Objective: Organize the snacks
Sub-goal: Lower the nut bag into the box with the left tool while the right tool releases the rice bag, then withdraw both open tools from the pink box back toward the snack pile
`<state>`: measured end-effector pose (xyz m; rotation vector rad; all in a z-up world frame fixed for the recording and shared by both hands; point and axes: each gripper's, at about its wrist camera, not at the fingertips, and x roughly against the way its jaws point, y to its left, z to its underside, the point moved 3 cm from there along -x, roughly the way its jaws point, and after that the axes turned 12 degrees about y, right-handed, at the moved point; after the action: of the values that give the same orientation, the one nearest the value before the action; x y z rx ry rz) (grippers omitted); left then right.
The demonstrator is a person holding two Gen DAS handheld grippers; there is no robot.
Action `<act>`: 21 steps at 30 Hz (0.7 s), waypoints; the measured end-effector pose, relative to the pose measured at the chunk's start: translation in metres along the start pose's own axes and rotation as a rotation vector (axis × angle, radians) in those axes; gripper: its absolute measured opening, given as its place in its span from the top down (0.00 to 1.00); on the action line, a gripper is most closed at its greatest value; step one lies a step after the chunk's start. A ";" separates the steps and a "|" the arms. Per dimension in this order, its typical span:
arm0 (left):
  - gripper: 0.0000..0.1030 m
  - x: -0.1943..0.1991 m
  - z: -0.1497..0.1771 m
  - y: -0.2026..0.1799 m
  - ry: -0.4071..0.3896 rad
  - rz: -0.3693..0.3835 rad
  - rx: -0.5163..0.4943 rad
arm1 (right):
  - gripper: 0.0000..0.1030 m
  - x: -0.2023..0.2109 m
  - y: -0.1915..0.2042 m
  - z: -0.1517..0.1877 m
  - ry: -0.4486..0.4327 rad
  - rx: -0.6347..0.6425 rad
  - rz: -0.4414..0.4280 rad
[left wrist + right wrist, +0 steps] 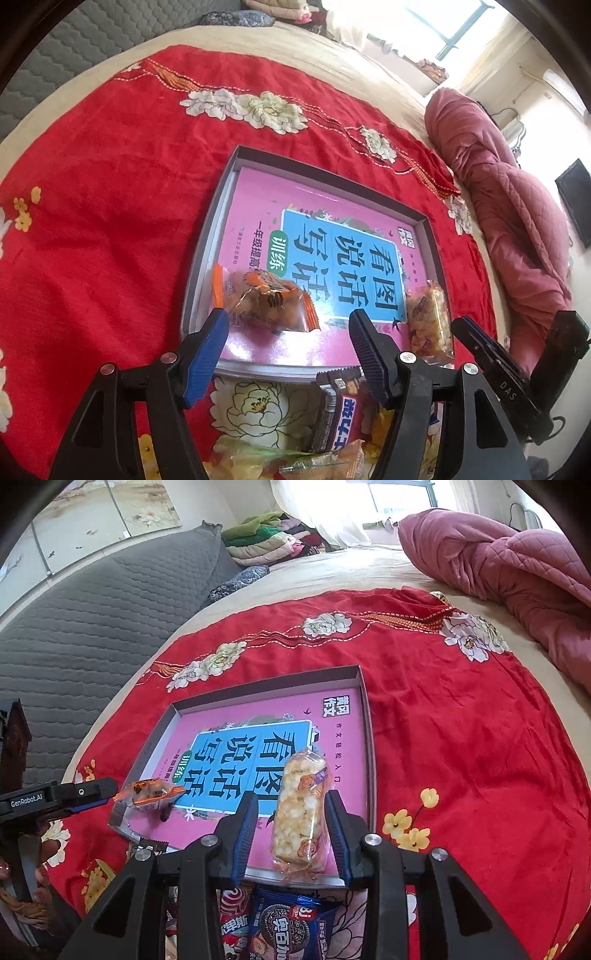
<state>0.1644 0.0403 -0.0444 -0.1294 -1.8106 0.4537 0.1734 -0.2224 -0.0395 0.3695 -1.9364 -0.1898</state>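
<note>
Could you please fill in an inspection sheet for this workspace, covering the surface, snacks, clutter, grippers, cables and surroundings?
Surface: red floral cloth spread over a bed.
Job's things: shallow grey tray lined with a pink book cover; orange-wrapped snack at its near left; rice cracker bar at its near right; loose packets, including a blue cookie packet, lie on the cloth in front of the tray.
Clutter: nothing seen on the cloth beyond the snacks.
Grippers: left gripper open by the orange snack; right gripper open, its fingers either side of the bar.
Cables: nothing seen near the work.
Surroundings: pink quilt, grey padded headboard, folded clothes, window.
</note>
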 end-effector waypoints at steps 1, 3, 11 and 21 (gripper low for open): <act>0.32 0.001 0.001 0.000 -0.001 0.000 0.000 | 0.64 0.000 0.000 0.000 -0.001 0.002 -0.001; 0.32 0.003 0.002 0.000 -0.002 0.002 0.000 | 0.64 0.002 0.001 0.000 -0.004 0.006 -0.002; 0.32 0.015 0.005 -0.007 -0.018 0.002 -0.018 | 0.63 0.010 0.003 -0.001 -0.029 0.012 -0.012; 0.31 0.024 0.013 -0.015 -0.021 -0.007 -0.050 | 0.57 0.026 0.011 0.002 -0.072 0.035 -0.035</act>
<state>0.1472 0.0309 -0.0195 -0.1529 -1.8430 0.4065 0.1610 -0.2213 -0.0144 0.4252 -2.0071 -0.1952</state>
